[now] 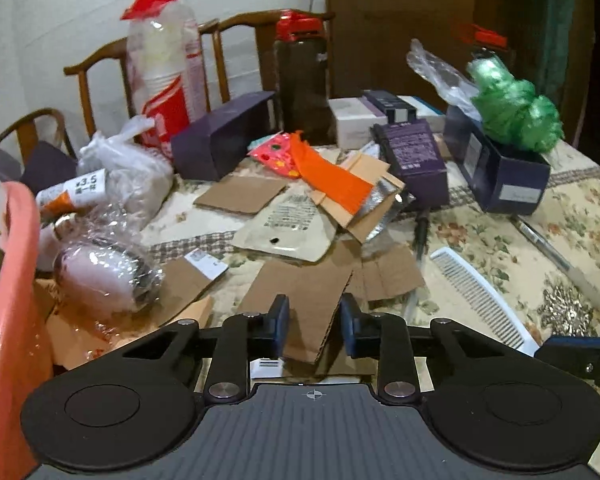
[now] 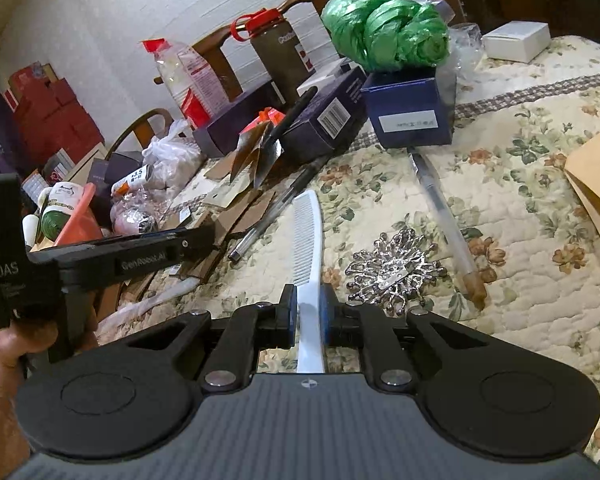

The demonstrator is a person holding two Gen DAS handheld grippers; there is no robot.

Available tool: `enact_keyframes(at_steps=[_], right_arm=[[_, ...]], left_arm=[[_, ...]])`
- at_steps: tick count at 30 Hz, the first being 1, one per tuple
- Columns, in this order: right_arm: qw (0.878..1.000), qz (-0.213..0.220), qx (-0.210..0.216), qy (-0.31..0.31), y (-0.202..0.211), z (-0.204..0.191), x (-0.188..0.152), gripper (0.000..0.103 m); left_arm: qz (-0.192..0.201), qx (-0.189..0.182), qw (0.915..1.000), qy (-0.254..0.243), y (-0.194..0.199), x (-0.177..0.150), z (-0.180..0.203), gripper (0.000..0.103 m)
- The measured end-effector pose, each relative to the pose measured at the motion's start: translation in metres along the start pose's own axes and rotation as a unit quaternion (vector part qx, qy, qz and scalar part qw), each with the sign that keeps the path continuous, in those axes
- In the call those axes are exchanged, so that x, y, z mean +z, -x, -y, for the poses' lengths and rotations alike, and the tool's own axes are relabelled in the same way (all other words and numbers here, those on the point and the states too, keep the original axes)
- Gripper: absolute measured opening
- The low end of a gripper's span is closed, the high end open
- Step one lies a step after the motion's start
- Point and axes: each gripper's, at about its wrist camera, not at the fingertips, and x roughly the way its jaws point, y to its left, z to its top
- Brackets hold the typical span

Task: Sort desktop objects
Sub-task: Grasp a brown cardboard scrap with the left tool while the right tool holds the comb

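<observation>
My right gripper is shut on the handle end of a white comb, whose teeth end reaches away over the floral tablecloth. The left wrist view shows the same comb at the right, with the tip of the right gripper at the frame edge. My left gripper hovers low over a flat piece of brown cardboard. Its jaws stand a little apart and the pads press on nothing. A hand holds the left gripper at the left of the right wrist view.
A pink basket with bottles sits at the left. Cardboard scraps, an orange wrapper, purple boxes, a blue box topped by green plastic, pens, a silver brooch, a dark bottle and wooden chairs crowd the table.
</observation>
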Motion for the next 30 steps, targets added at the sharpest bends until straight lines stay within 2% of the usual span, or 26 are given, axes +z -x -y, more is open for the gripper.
enact_keyframes(at_steps=[3,4,5,6,7,8,11,13,15,19,20,21,22,23,30], right_arm=[[0.999,0.002,-0.008,0.031,-0.001,-0.007,-0.002,0.016],[0.999,0.004,-0.01,0.049,-0.002,-0.012,-0.004,0.024],[0.998,0.005,-0.009,0.069,-0.002,-0.017,-0.006,0.039],[0.996,0.005,-0.003,0.084,-0.003,-0.021,-0.008,0.048],[0.995,0.004,0.004,0.101,-0.003,-0.026,-0.011,0.065],[0.992,0.001,0.008,0.124,-0.005,-0.032,-0.013,0.075],[0.981,0.002,-0.029,0.192,-0.008,-0.052,-0.024,0.08],[0.976,0.013,-0.065,0.208,-0.009,-0.058,-0.027,0.085],[0.975,0.019,-0.077,0.208,-0.008,-0.057,-0.027,0.085],[0.968,0.019,-0.124,0.219,-0.021,-0.061,-0.023,0.08],[0.968,0.019,-0.127,0.214,-0.023,-0.061,-0.022,0.075],[0.97,0.022,-0.129,0.205,-0.025,-0.061,-0.02,0.067],[0.97,0.033,-0.139,0.198,-0.024,-0.06,-0.02,0.041],[0.972,0.036,-0.135,0.191,-0.022,-0.059,-0.02,0.021],[0.991,0.036,-0.074,0.102,-0.004,-0.04,-0.013,0.02]], left_arm=[[0.006,0.001,1.0,0.002,0.007,0.001,-0.001,0.018],[0.009,0.003,1.0,0.003,0.009,0.002,-0.002,0.016],[0.012,0.006,0.9999,0.004,0.011,0.002,-0.002,0.014],[0.014,0.008,0.9999,0.004,0.013,0.003,-0.002,0.013],[0.016,0.011,0.9998,0.004,0.016,0.003,-0.002,0.011],[0.02,0.016,0.9997,0.004,0.019,0.003,-0.001,0.01],[0.024,0.016,0.9996,0.009,0.024,0.004,-0.006,0.008],[0.022,0.011,0.9995,0.018,0.024,0.006,-0.009,0.008],[0.02,0.009,0.9996,0.017,0.023,0.007,-0.009,0.008],[0.024,0.012,0.9994,0.021,0.025,0.007,-0.012,0.007],[0.028,0.015,0.9993,0.023,0.027,0.007,-0.014,0.005],[0.03,0.02,0.999,0.024,0.029,0.008,-0.016,0.004],[0.034,0.027,0.9987,0.027,0.032,0.008,-0.017,0.002],[0.037,0.036,0.9983,0.027,0.036,0.008,-0.018,0.001],[0.021,0.063,0.9971,0.039,0.04,-0.002,-0.03,0.0]])
